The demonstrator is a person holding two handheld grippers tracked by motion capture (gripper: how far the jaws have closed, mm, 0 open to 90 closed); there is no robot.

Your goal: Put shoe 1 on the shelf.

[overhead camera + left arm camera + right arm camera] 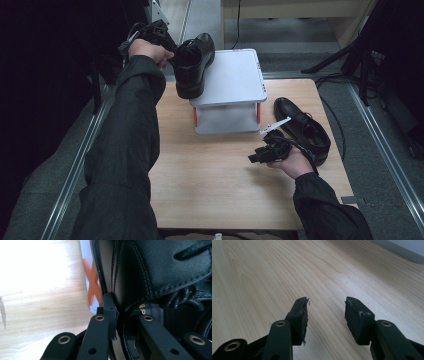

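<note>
A black leather lace-up shoe (pixel 192 65) hangs at the left edge of a white raised stand (pixel 235 80), its toe over the stand top and its heel past the edge. My left gripper (pixel 165 47) is shut on this shoe's collar. In the left gripper view one jaw presses the outside of the shoe (pixel 155 272) and the other sits inside its opening, so the left gripper (pixel 123 312) pinches the rim. A second black shoe (pixel 302 129) lies on the table at the right. My right gripper (pixel 255 156) hovers just left of it, open and empty (pixel 325 308).
The stand has orange cross-braces (pixel 91 280) on its side and sits at the back middle of the wooden table (pixel 215 185). Metal rails (pixel 75 165) run along the floor on both sides. A dark tripod (pixel 350 52) stands at the back right.
</note>
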